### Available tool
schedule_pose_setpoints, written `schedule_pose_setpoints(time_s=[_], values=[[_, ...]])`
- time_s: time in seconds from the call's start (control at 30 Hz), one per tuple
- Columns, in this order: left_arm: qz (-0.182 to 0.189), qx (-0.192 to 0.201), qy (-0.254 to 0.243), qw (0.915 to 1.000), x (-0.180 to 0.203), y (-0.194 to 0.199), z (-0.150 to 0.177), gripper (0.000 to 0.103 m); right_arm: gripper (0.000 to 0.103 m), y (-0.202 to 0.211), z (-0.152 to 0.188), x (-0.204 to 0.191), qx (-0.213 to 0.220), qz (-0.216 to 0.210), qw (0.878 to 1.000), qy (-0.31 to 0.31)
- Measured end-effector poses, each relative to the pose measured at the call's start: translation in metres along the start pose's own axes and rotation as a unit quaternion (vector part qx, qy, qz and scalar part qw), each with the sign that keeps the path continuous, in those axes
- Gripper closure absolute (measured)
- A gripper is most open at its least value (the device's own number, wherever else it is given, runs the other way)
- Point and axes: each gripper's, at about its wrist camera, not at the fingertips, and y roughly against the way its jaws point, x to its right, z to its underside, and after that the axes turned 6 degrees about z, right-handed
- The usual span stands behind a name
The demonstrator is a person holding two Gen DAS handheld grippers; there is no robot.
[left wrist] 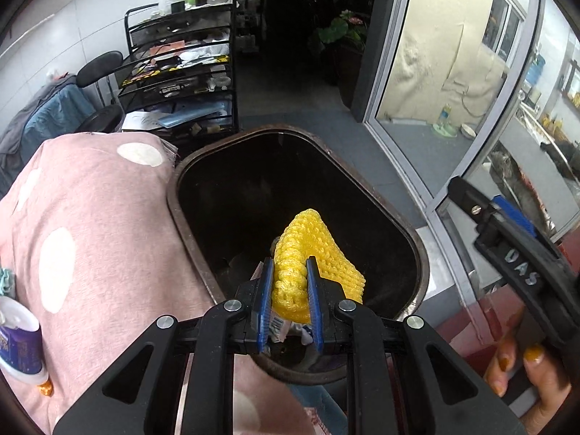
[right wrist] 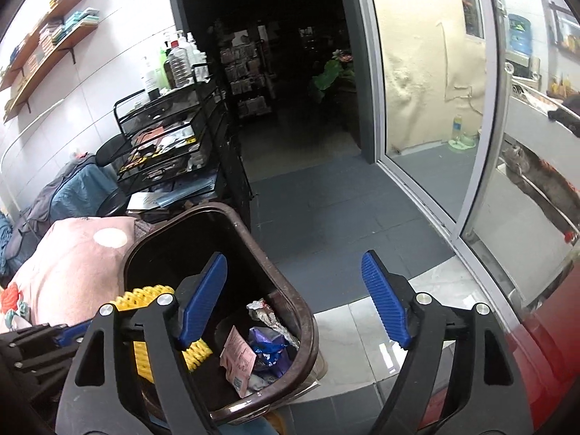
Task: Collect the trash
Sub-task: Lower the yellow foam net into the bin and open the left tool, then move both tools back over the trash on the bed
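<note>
My left gripper is shut on a yellow foam net sleeve and holds it over the open mouth of a dark brown trash bin. In the right wrist view the bin holds several wrappers, among them a pink packet and a blue-purple wrapper. The yellow net shows there at the bin's left side, held by the left gripper. My right gripper is open and empty, just right of the bin's rim, above the floor. It also shows at the right edge of the left wrist view.
A pink cushion with white dots lies left of the bin. A black wire rack full of clutter stands behind it. A glass sliding door is to the right. A dark doorway lies ahead. A red surface is at lower right.
</note>
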Motion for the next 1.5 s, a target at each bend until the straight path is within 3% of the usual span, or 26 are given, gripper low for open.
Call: schedule_pose_setpoints(time_s=[0.17, 0.33, 0.43, 0.8, 1.0, 1.2, 1.5], values=[[0.002, -0.011, -0.006, 0.9999, 0.001, -0.010, 0.000, 0.079, 0.024, -0.001, -0.001, 0.006, -0.001, 0.005, 1.000, -0.013], [0.004, -0.003, -0.012, 0.9999, 0.000, -0.010, 0.004, 0.030, 0.017, 0.000, -0.001, 0.006, 0.002, 0.006, 1.000, -0.014], [-0.001, 0.010, -0.016, 0.9998, 0.000, -0.003, 0.006, 0.023, 0.012, 0.000, 0.001, 0.007, 0.003, 0.004, 1.000, -0.020], [-0.021, 0.055, -0.029, 0.9979, -0.009, 0.045, 0.019, 0.016, 0.011, 0.002, 0.004, -0.005, -0.003, -0.037, 0.999, -0.003], [-0.052, 0.087, -0.017, 0.9947, -0.031, 0.084, 0.040, 0.013, 0.010, 0.008, 0.013, -0.028, -0.011, -0.092, 0.995, 0.034], [-0.076, 0.095, 0.044, 0.9917, -0.080, 0.109, 0.061, 0.013, 0.009, 0.021, 0.028, -0.063, -0.025, -0.161, 0.983, 0.082], [-0.113, 0.111, 0.117, 0.9803, -0.142, 0.148, 0.102, 0.013, 0.009, 0.041, 0.049, -0.119, -0.039, -0.211, 0.967, 0.139]])
